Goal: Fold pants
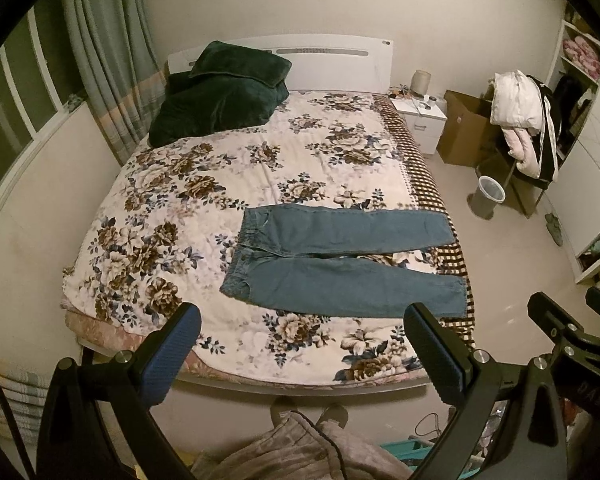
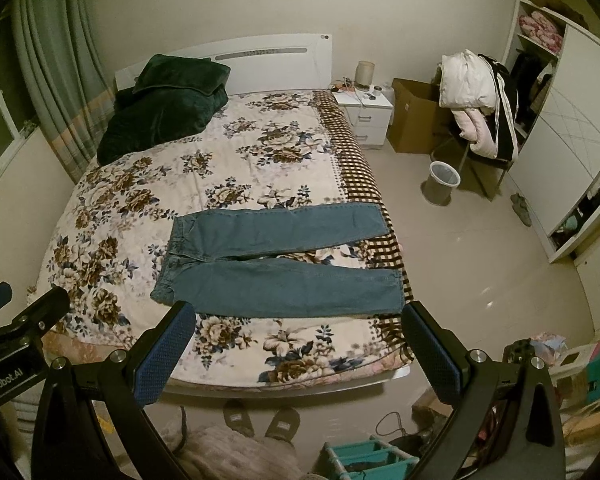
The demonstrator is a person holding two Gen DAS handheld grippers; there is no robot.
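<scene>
Blue jeans (image 1: pixel 336 264) (image 2: pixel 276 264) lie flat on the floral bedspread (image 1: pixel 220 184) (image 2: pixel 220 184), waistband to the left, both legs spread toward the right edge of the bed. My left gripper (image 1: pixel 304 320) hangs open above the foot of the bed, well short of the jeans, nothing between its blue-padded fingers (image 1: pixel 176 352). My right gripper (image 2: pixel 298 316) is open too, held high over the bed's near edge, empty. The right gripper's body also shows at the right edge of the left wrist view.
A dark green blanket (image 1: pixel 220 96) is piled by the white headboard. A nightstand (image 2: pixel 366 114), cardboard box (image 2: pixel 414 118), waste bin (image 2: pixel 442 182) and a clothes-laden chair (image 2: pixel 480 108) stand right of the bed. The person's slippered feet (image 2: pixel 260 420) are at the bed's foot; a teal rack (image 2: pixel 364 460) stands close by.
</scene>
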